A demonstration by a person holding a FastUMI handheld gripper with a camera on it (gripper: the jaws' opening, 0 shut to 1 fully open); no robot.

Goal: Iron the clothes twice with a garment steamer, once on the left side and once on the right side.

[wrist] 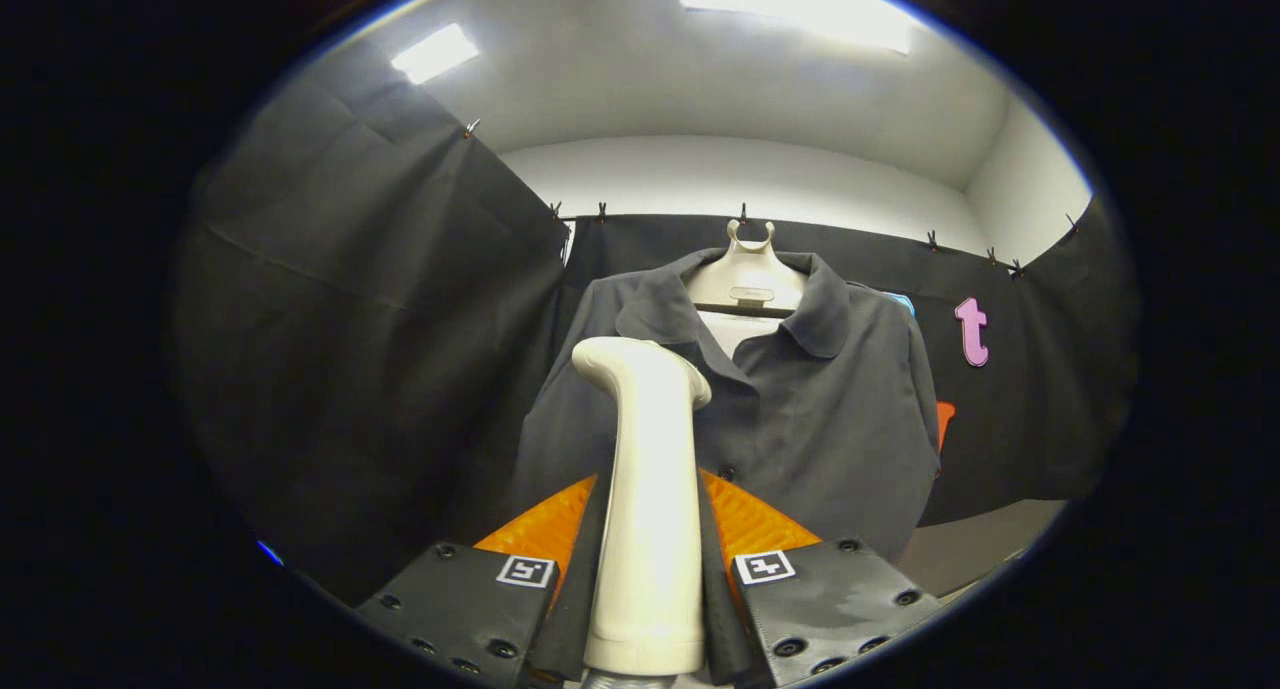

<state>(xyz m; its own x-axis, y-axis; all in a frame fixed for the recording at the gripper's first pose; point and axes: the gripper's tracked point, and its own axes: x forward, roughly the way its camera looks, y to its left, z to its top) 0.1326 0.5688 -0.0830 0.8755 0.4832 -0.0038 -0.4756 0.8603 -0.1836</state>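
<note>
Gripping the garment steamer (648, 509) between both clamped fingers of my gripper (648, 554) at lower centre, I see its head near the hung shirt (830, 419) at centre frame, so I judge both passes remain.

Bright up top, dim down low. Lit from two ceiling lights (790, 4), both blown out to plain white glare. Soft glow across the pale ceiling and back wall. Dark on the cloth walls, darkest at the left. Shiny spot on the white steamer handle (648, 489), held tight between the fingers (760, 519). Gray shirt (810, 409) sharp, with soft shadows in its folds. Bent and curved toward the edges, like through a fish's eye. A bit blurry low down, close to the camera.
</note>
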